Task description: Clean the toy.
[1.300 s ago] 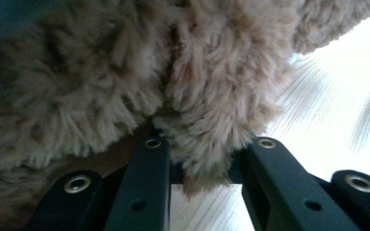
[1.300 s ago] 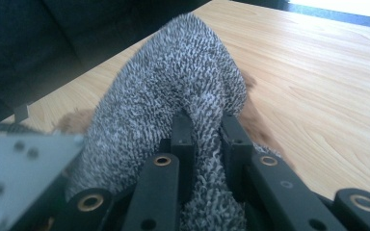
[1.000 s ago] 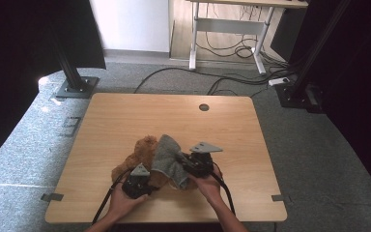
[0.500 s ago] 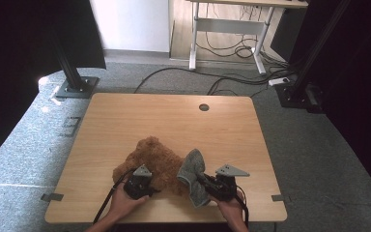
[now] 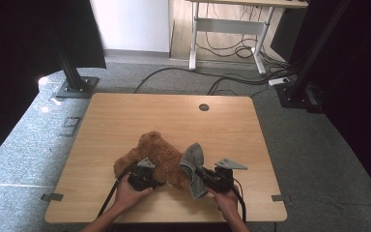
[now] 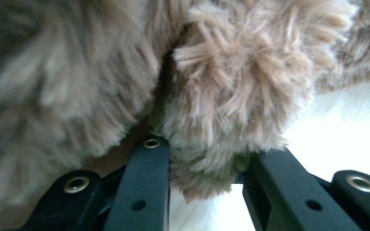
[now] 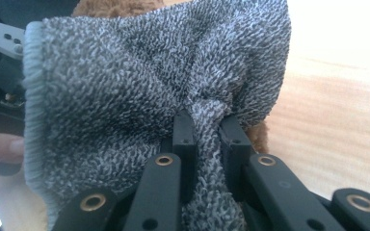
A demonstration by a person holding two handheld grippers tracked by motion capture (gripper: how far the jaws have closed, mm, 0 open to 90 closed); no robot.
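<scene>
A brown plush toy (image 5: 152, 154) lies on the wooden table (image 5: 125, 116) near the front edge. My left gripper (image 5: 149, 178) is shut on a furry limb of the plush toy (image 6: 221, 120), its jaws pressing the fur from both sides. My right gripper (image 5: 200, 175) is shut on a grey knitted cloth (image 5: 193, 164), which hangs bunched just right of the toy. In the right gripper view the grey cloth (image 7: 149, 86) is pinched between the jaws, with a bit of the brown toy (image 7: 120, 7) behind it.
A round cable hole (image 5: 204, 107) sits near the table's far edge. Beyond the table stand a black stand base (image 5: 75, 87), a white desk frame (image 5: 227, 29) and floor cables (image 5: 232, 79). The far half of the tabletop is bare wood.
My right gripper has pulled the grey cloth off the plush toy, rightward and toward the front edge, uncovering the toy. The left gripper has stayed in place on the toy.
</scene>
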